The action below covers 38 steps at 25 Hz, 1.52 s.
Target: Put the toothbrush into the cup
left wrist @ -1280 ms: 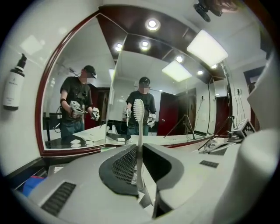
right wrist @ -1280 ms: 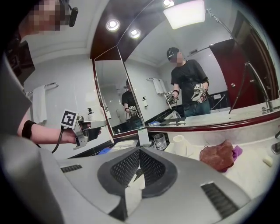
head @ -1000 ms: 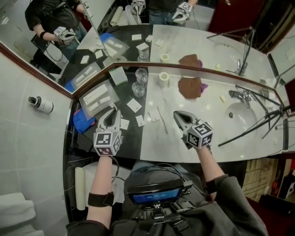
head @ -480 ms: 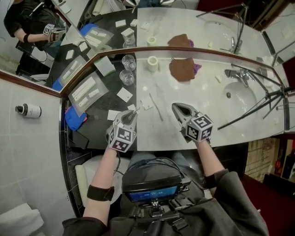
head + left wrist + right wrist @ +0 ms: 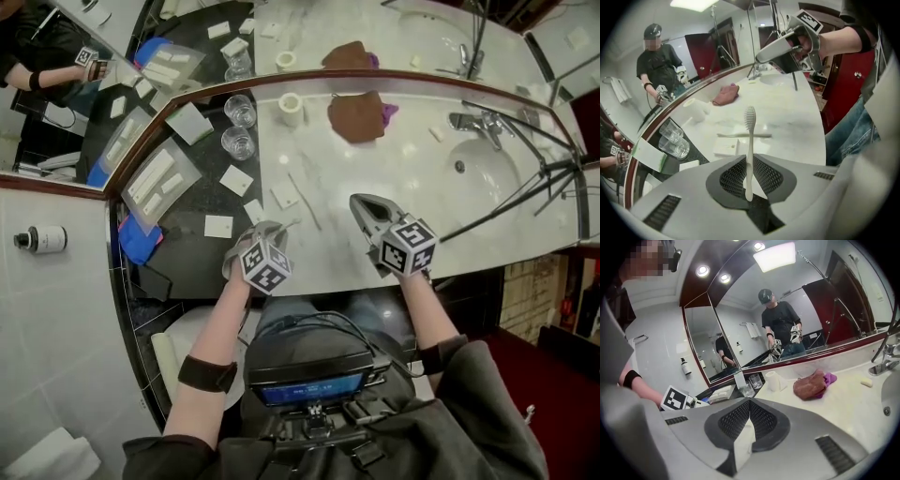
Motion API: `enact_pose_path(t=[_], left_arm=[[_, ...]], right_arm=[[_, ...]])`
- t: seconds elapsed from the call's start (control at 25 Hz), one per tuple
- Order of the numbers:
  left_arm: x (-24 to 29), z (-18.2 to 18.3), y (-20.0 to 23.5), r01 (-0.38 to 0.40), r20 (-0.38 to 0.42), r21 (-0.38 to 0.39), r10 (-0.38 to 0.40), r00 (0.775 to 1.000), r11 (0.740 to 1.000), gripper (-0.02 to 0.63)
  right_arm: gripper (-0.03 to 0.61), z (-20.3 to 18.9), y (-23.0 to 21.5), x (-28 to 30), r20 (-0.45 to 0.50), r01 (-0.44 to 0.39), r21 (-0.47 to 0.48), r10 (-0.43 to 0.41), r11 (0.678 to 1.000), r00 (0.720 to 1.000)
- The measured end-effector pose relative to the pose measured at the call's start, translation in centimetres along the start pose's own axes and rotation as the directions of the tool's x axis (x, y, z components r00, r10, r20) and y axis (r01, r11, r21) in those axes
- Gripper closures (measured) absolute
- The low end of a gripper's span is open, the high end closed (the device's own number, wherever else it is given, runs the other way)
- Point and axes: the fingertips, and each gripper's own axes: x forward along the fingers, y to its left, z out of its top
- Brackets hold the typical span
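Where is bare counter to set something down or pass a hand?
Bare white marble lies between the brown crumpled cloth, the round sink basin and the right gripper. Crowded: the dark counter section around the two clear glasses and flat white packets.

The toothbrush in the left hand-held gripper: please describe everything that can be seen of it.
The toothbrush is slim and all white, plastic by its look, with a small oval head of white bristles. The left hand-held gripper is shut on the lower end of its handle, between dark ribbed pads. It sticks straight out past them, head foremost, over the counter, touching nothing else.
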Motion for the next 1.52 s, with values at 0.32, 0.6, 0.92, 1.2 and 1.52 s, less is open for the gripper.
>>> enact_pose_path(t=[0.32,0.6,0.92,1.2,1.52], left_arm=[[3.8,-2.7,-1.0,0.060,-0.120,0.006,-0.059,0.991,0.998,0.565],[5.2,-3.8,-1.4,0.068,-0.145,-0.018,-0.070,0.987,0.997,0.563],[6.0,-4.4,-2.4,0.085,-0.128,-0.063,-0.093,0.987,0.994,0.442],[5.0,-3.4,-1.8,0.064,-0.089,-0.072,-0.070,0.994,0.995,0.442],[0.0,-0.3,1.7,-0.033,0.041,-0.120,0.038,0.998,0.992,0.458]], right_arm=[[0.561,-0.8,-0.9,-0.9,-0.014,0.024,0.013,-0.023,1.000,1.000],[0.561,-1.0,-1.5,-1.5,-0.016,0.038,0.017,-0.038,0.999,0.999],[0.561,-0.9,-1.4,-1.8,-0.017,0.046,0.014,-0.045,0.999,0.999],[0.561,-1.4,-0.9,-1.3,-0.022,0.038,0.017,-0.038,0.999,0.999],[0.561,-0.6,-0.2,-0.5,-0.019,0.014,-0.001,-0.014,1.000,1.000]])
